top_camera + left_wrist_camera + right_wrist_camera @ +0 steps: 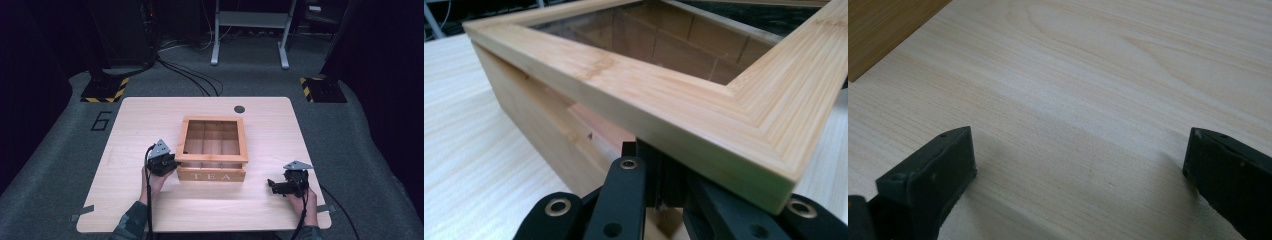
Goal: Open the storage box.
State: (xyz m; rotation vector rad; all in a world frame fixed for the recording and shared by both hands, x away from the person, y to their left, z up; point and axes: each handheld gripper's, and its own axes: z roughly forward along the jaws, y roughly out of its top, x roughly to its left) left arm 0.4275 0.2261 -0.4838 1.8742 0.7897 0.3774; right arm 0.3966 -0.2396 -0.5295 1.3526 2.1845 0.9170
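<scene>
A bamboo tea box (212, 172) with "TEA" on its front stands mid-table, its glass-windowed lid frame (186, 137) showing several compartments inside. My left gripper (169, 163) is at the box's front left corner. In the left gripper view the lid's corner (664, 100) overhangs the box wall (539, 125), and my left gripper (651, 160) is shut with its tips tucked just under that corner. My right gripper (278, 186) rests near the table's front right, pointing left. Its jaws (1078, 150) stand wide open over bare table, with the box's edge (878, 30) far off.
The light wooden table (150, 120) has a dark cable hole (239, 109) behind the box. Beyond the table are grey floor, cables (195, 80), a desk frame (250, 30) and two stands with yellow-black bases (105, 90).
</scene>
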